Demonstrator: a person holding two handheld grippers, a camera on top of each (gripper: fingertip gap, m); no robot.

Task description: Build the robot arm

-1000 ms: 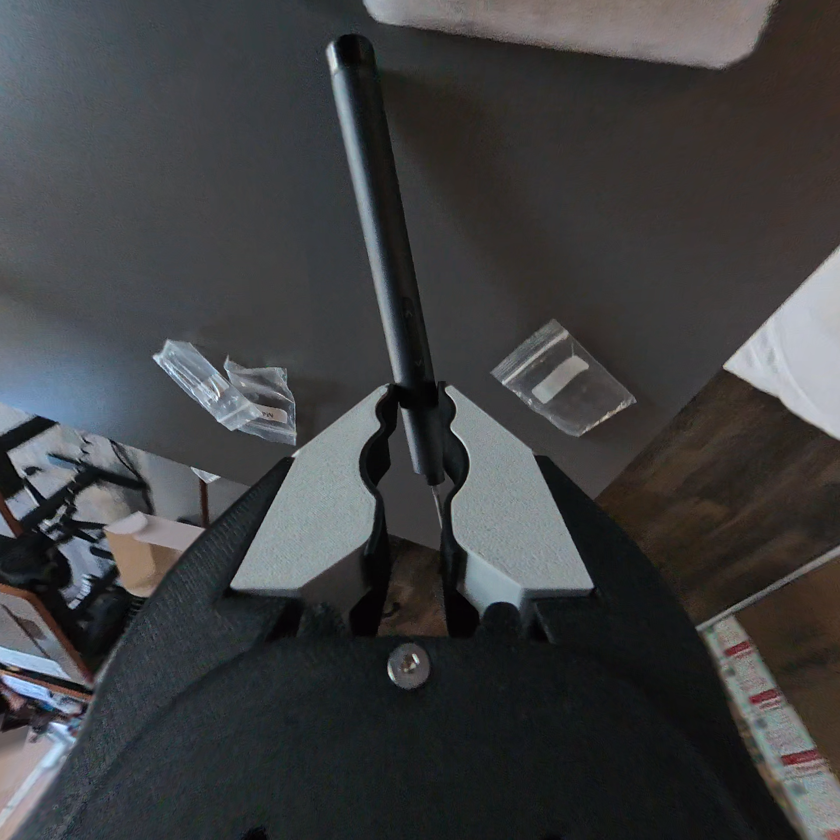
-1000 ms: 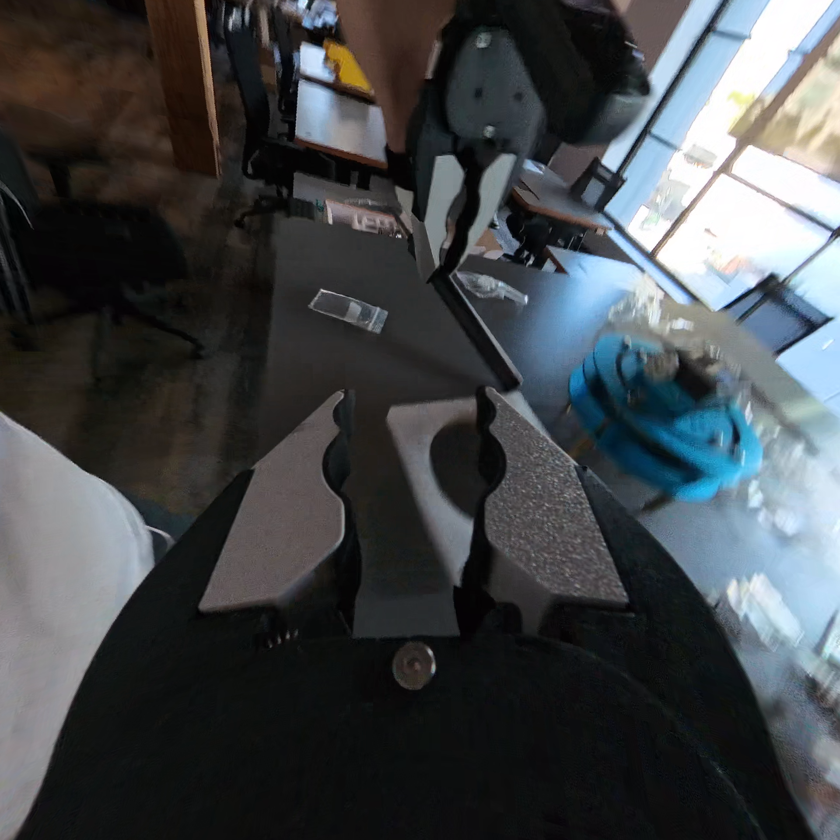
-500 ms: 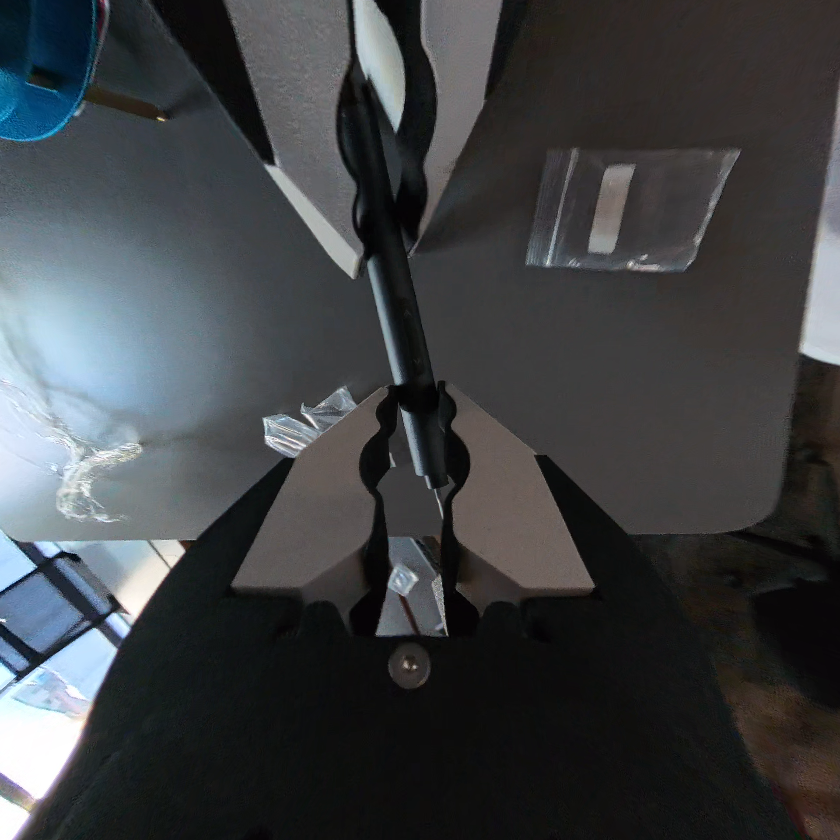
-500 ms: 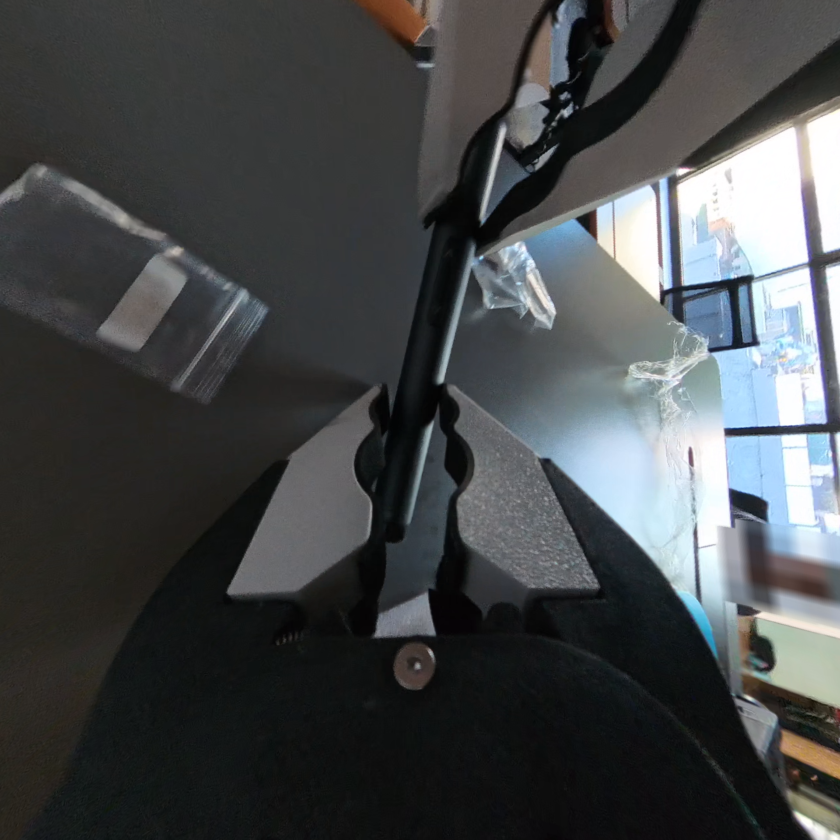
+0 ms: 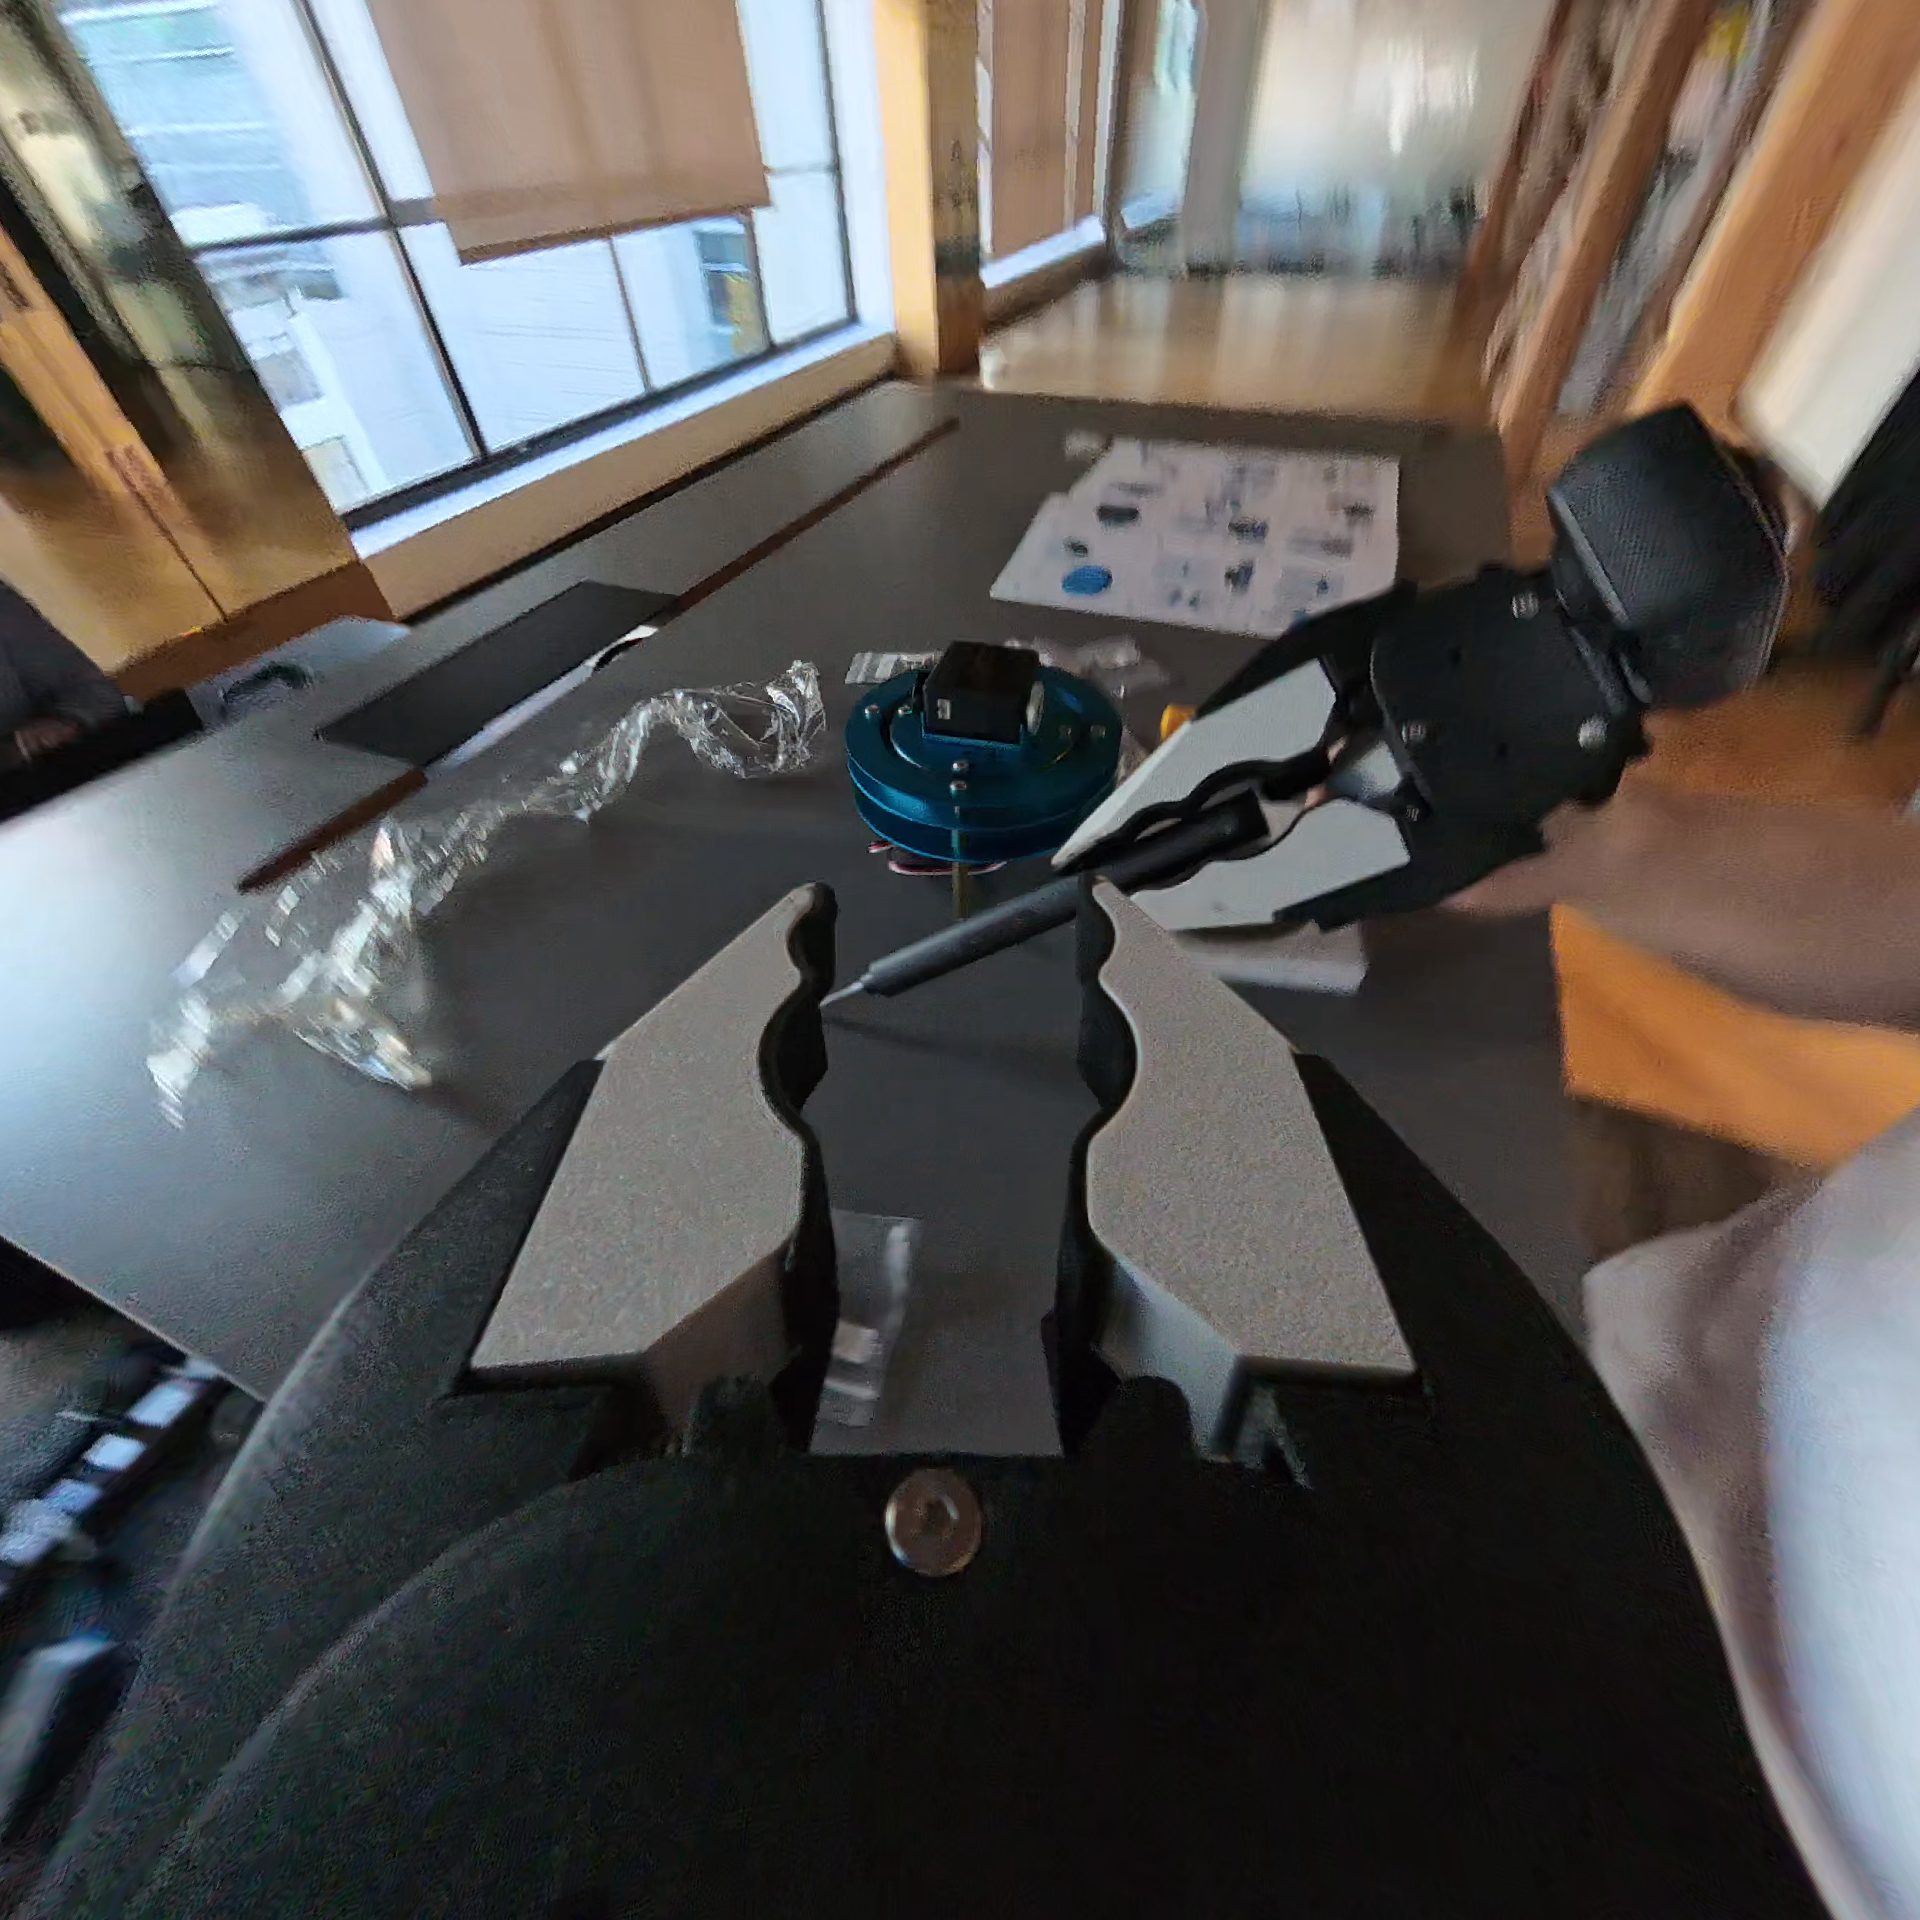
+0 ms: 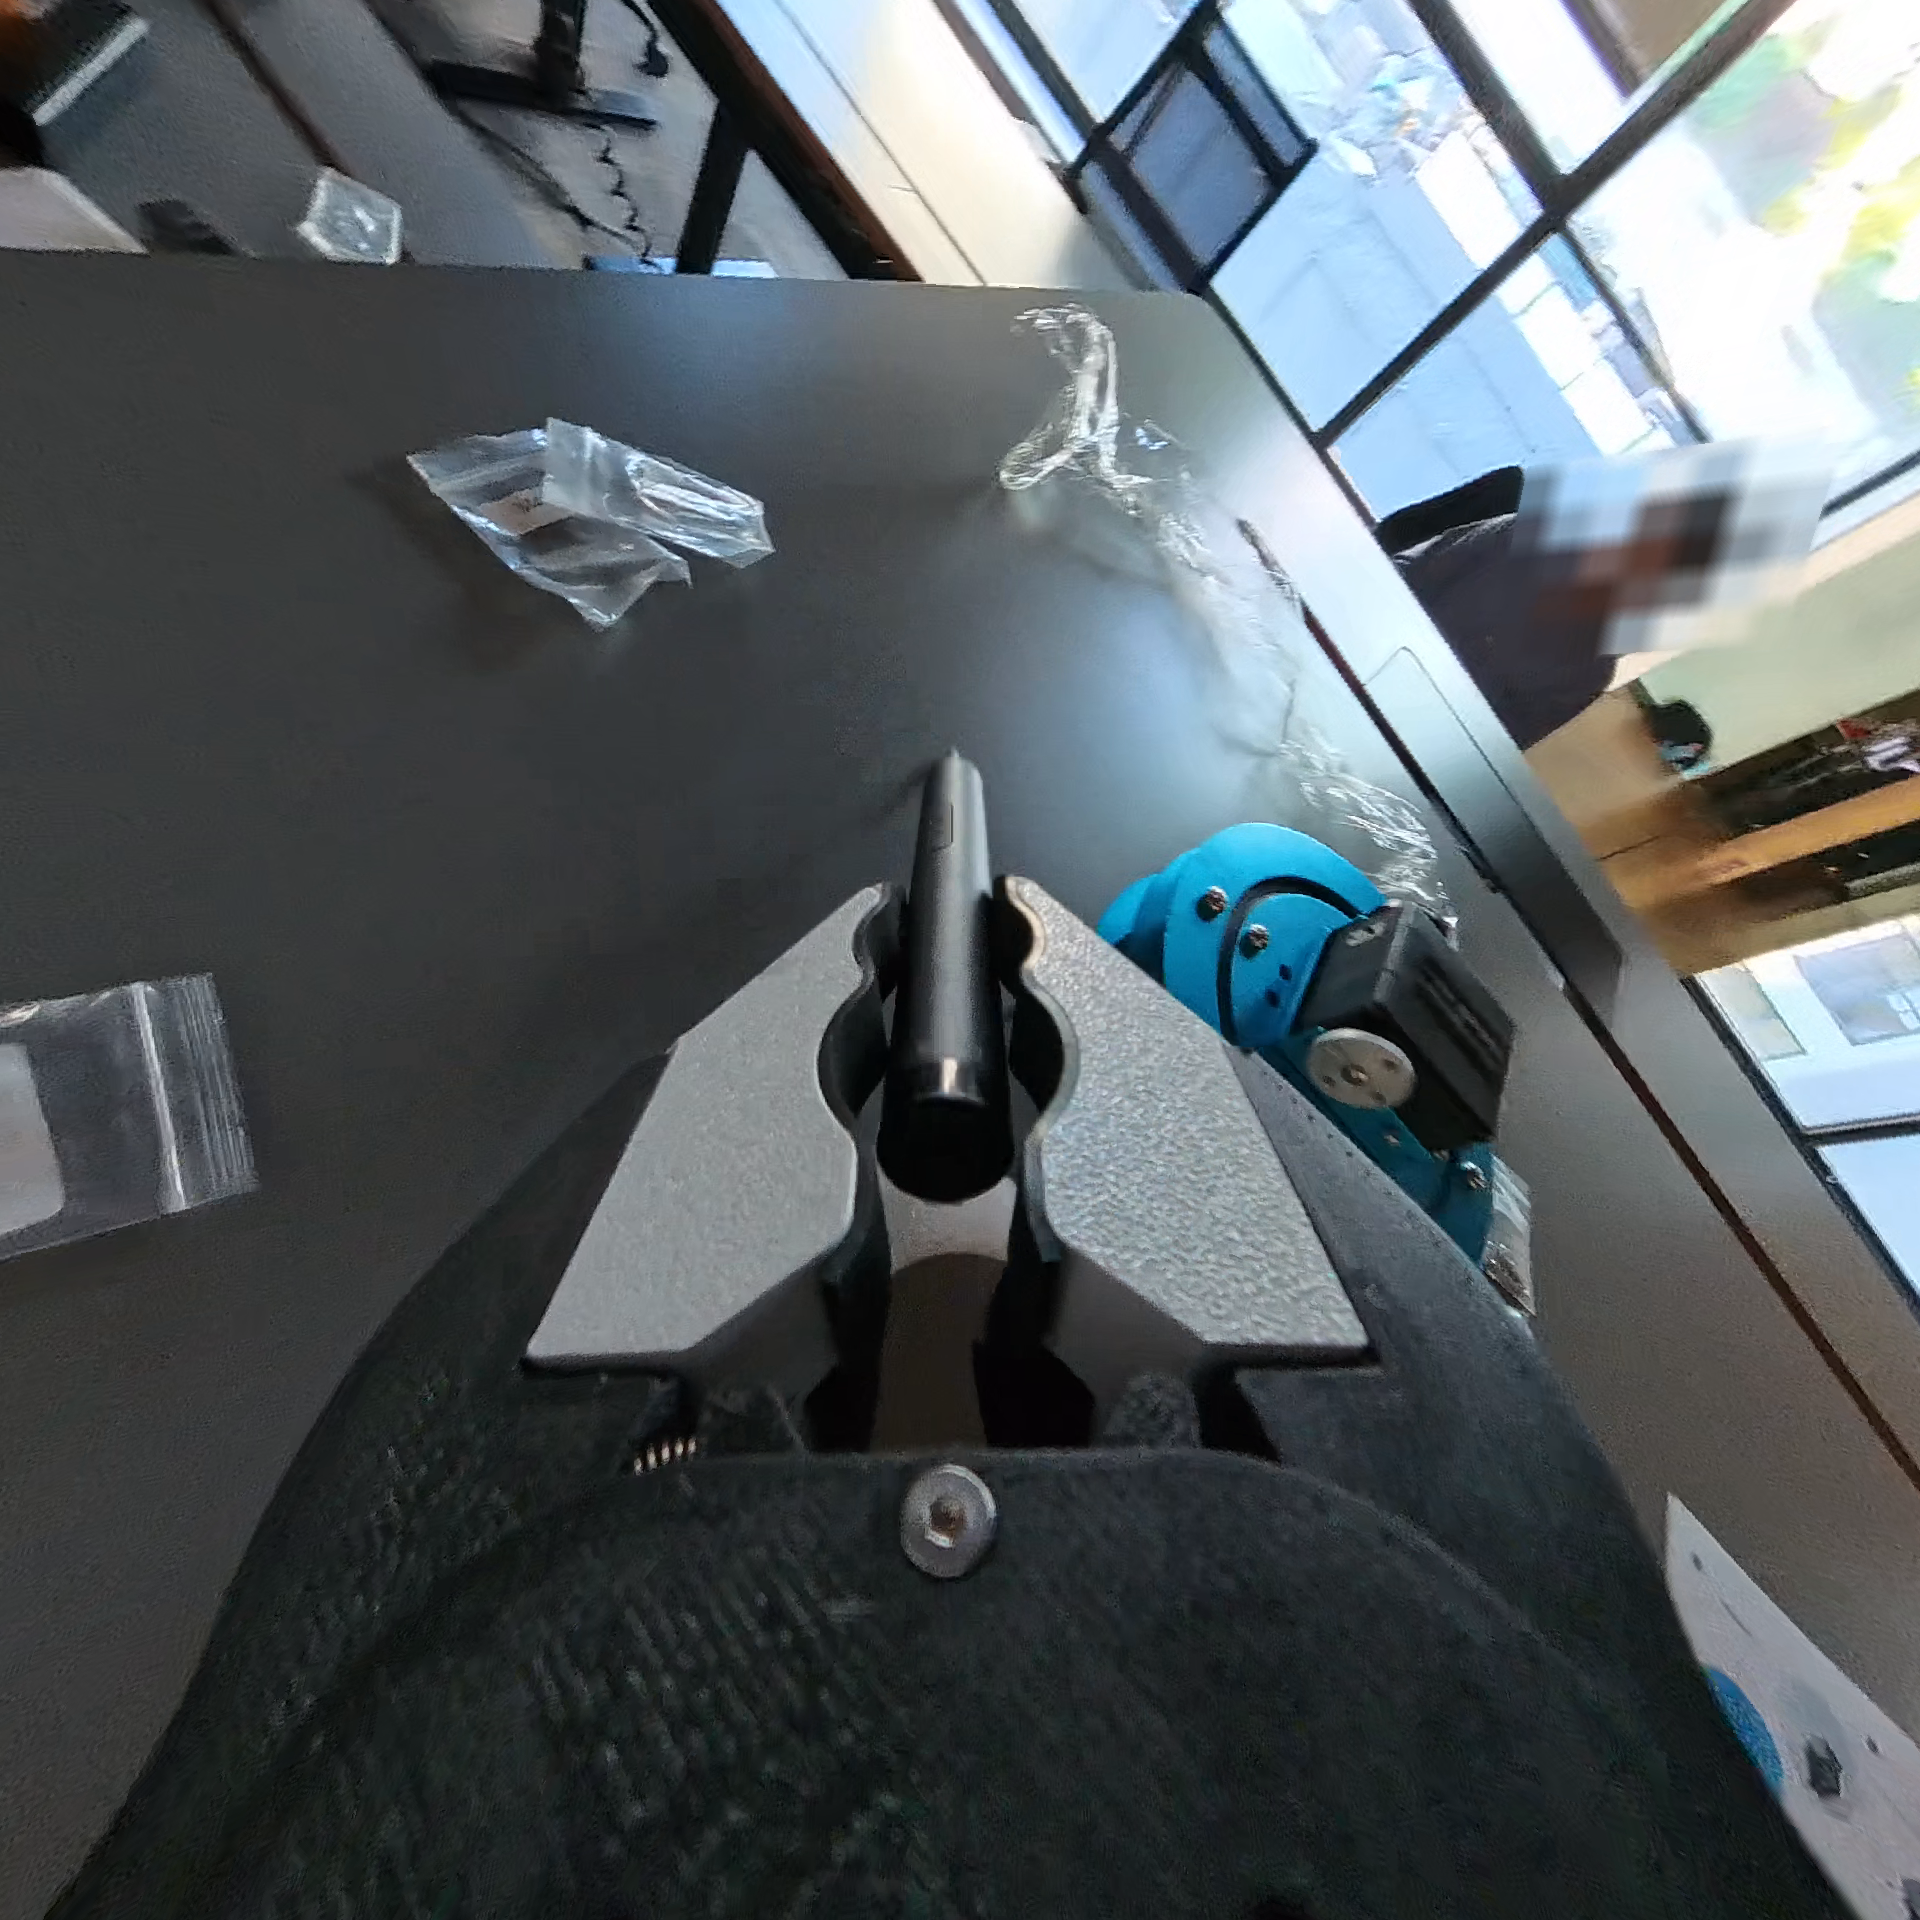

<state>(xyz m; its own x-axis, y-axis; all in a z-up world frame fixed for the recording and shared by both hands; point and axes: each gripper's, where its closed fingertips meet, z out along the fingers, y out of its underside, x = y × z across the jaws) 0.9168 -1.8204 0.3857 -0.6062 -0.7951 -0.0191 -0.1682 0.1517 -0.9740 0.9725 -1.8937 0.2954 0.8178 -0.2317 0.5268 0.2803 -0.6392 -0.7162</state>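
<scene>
My right gripper [image 6: 948, 894] is shut on a slim black screwdriver [image 6: 945, 987], gripped near its butt end with the thin tip pointing away over the dark table [image 6: 520, 779]. In the left wrist view the same screwdriver [image 5: 966, 940] sticks out of the right gripper [image 5: 1101, 878] toward my left gripper [image 5: 956, 904]. My left gripper is open and empty, its tips on either side of the screwdriver's tip but apart from it. A blue round assembly with a black servo on top [image 5: 977, 769] stands just behind; it also shows in the right wrist view [image 6: 1247, 935].
Crumpled clear wrap [image 5: 468, 831] lies left of the blue assembly. Small clear zip bags [image 6: 592, 520] [image 6: 104, 1101] lie on the table, one below my left fingers [image 5: 868, 1309]. A printed sheet [image 5: 1205, 540] lies at the far right. A person's arm [image 5: 1714, 904] holds the right gripper. There is about 15 centimetres between the tips of the two grippers.
The left gripper held the screwdriver; the right gripper closed on its other end, then the left let go and opened. Both views swung up from the table top.
</scene>
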